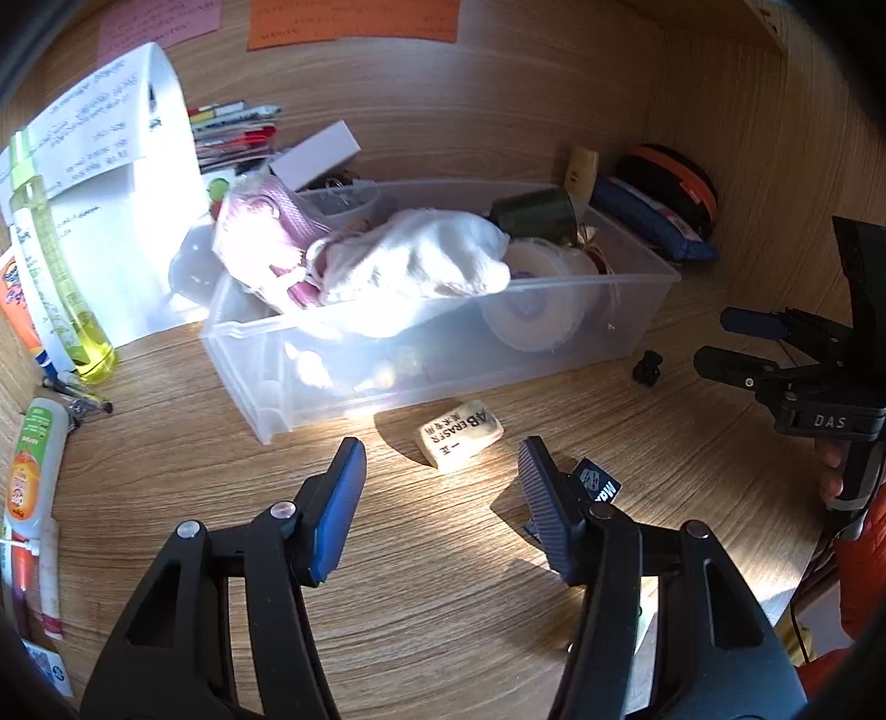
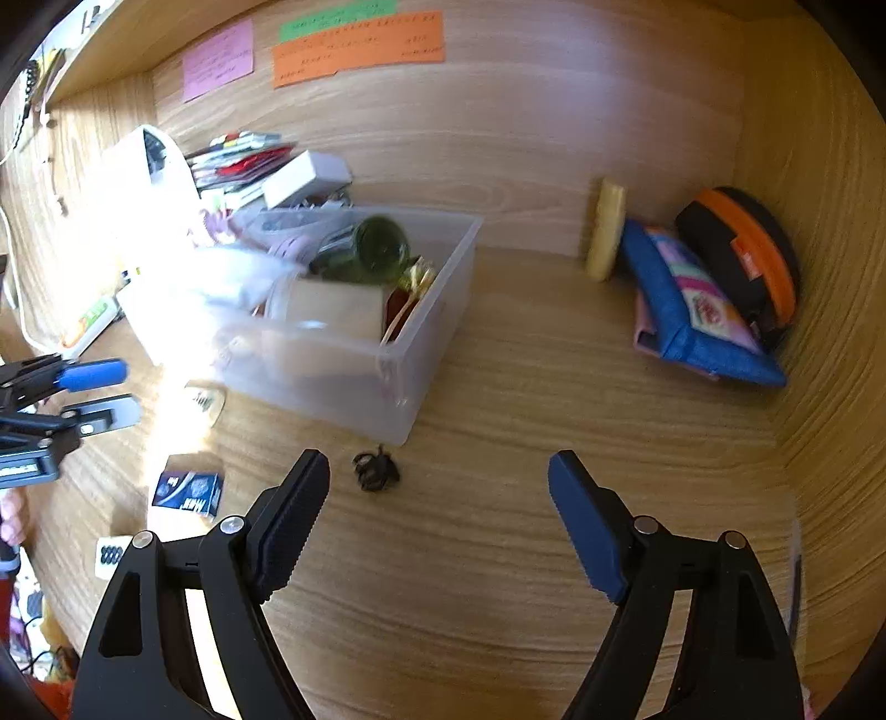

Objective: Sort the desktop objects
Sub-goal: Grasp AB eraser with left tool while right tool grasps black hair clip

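A clear plastic bin sits mid-desk, holding white and pink cloth, a tape roll and a dark green jar. It also shows in the right wrist view. A cream eraser lies on the desk just ahead of my open, empty left gripper. A small dark card packet lies by its right finger. A small black clip lies just left of my open, empty right gripper, which also shows in the left wrist view.
A blue pouch, an orange-black case and a yellow disc lean in the right corner. Bottles and tubes, pens and papers crowd the left. Sticky notes hang on the back wall.
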Demonstrator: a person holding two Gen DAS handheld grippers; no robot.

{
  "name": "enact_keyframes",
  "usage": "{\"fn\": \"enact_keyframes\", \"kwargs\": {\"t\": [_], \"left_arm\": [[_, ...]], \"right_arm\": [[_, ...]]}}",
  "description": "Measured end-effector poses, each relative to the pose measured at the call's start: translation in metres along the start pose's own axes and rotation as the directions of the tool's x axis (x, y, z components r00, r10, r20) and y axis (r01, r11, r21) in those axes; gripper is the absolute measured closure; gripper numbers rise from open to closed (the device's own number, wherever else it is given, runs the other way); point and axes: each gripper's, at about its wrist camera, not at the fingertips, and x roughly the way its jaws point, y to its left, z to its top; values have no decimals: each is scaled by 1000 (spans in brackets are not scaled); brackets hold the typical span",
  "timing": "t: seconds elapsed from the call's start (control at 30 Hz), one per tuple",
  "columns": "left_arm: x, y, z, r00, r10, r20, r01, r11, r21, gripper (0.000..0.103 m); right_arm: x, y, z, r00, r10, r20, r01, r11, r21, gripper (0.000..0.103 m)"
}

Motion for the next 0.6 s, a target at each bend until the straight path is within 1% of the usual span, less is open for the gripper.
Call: {"fn": "enact_keyframes", "kwargs": {"t": [0.13, 0.23, 0.3, 0.37, 0.4, 0.53, 0.6], "left_arm": [[13, -8, 4, 999, -6, -31, 6, 1000, 27, 46], [21, -14, 6, 999, -2, -53, 5, 999, 52, 46], [25, -16, 6, 998, -1, -64, 5, 998, 64, 46], [29, -16, 6, 997, -2, -78, 7, 998, 66, 46], [30, -16, 6, 997, -1, -82, 7, 998, 65, 46], [37, -12, 8, 995, -5, -99, 9, 999, 45, 46], [41, -12, 8, 994, -10, -112, 14, 999, 38, 46]], "right_arm": [[4, 8, -4, 1000, 15, -23, -16, 999, -37, 27], [11, 14, -6, 998, 35, -50, -38, 998, -51, 33], [19, 18, -6, 995, 60, -81, -65, 996, -59, 43], [26, 20, -5, 989, 102, -106, -108, 993, -54, 51], [29, 21, -5, 988, 105, -113, -111, 992, -51, 54], [38, 24, -2, 986, 107, -128, -114, 992, -47, 57], [42, 27, -1, 984, 112, -138, -120, 992, -48, 62]]}}
